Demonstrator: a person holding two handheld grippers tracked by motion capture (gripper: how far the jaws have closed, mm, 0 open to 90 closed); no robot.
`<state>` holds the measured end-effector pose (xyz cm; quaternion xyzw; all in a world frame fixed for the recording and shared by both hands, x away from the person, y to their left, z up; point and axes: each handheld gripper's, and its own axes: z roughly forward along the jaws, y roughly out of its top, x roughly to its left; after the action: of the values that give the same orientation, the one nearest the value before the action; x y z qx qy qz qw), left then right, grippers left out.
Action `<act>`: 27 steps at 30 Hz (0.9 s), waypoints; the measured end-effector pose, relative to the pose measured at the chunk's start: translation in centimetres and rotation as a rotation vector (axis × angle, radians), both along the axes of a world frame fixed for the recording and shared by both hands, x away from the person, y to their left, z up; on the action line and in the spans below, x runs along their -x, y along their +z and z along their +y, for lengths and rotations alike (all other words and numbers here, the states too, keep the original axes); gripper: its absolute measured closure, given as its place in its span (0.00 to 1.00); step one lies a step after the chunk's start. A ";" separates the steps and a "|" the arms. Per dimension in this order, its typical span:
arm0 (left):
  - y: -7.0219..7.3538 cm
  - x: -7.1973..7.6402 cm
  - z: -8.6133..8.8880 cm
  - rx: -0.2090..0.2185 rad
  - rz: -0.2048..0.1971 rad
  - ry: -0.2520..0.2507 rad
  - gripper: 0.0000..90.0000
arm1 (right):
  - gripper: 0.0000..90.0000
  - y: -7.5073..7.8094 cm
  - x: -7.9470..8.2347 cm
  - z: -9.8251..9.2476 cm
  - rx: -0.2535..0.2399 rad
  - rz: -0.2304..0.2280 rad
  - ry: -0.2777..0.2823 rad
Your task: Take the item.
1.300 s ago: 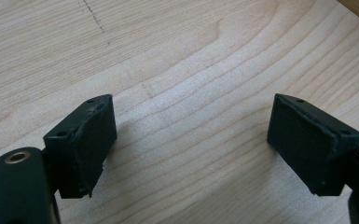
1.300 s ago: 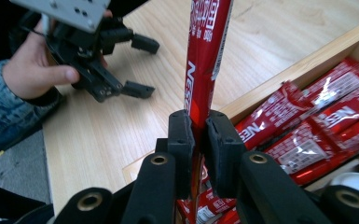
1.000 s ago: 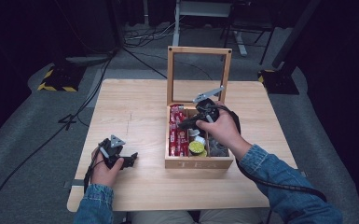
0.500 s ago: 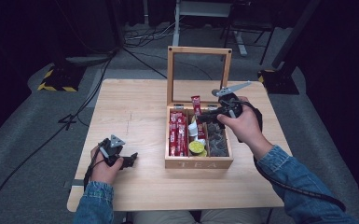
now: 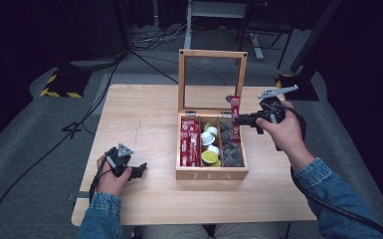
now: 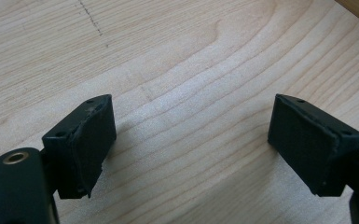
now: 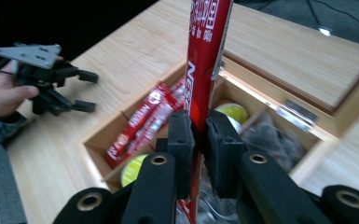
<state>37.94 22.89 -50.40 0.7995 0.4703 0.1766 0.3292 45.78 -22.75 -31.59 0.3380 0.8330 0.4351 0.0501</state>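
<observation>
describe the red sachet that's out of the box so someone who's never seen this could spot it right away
Find the open wooden tea box in the middle of the table. Above its right compartment, the right tool is shut on a long red sachet that stands upright. The other red sachets lie flat in the left compartment; this one is lifted clear.

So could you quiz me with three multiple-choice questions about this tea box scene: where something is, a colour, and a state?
1. Where is the left gripper?
A. inside the box
B. on the table left of the tea box
C. on the floor

2. What colour is the sachet in the right gripper?
A. red
B. blue
C. white

3. How is the box's lid?
A. shut
B. lying flat
C. standing open

Answers: 1 B, it rests on bare wood with jaws apart; 2 A, red with white lettering, clamped upright above the box; 3 C, the frame stands upright behind the compartments.
</observation>
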 end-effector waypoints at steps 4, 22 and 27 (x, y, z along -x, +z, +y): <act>0.0 0.0 0.0 -0.004 0.001 -0.001 0.17 | 0.90 -0.4 -0.1 -1.5 0.017 0.003 -0.039; 0.0 0.0 0.0 -0.004 0.001 -0.002 0.17 | 0.90 -2.7 -0.9 -7.1 0.053 0.029 -0.187; 0.0 0.0 0.0 -0.004 0.001 -0.001 0.17 | 0.90 -4.0 -1.4 -8.3 0.075 0.047 -0.226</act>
<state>37.94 22.89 -50.38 0.8006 0.4695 0.1770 0.3274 47.15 -31.09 -35.61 0.4376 0.8064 0.3870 0.0919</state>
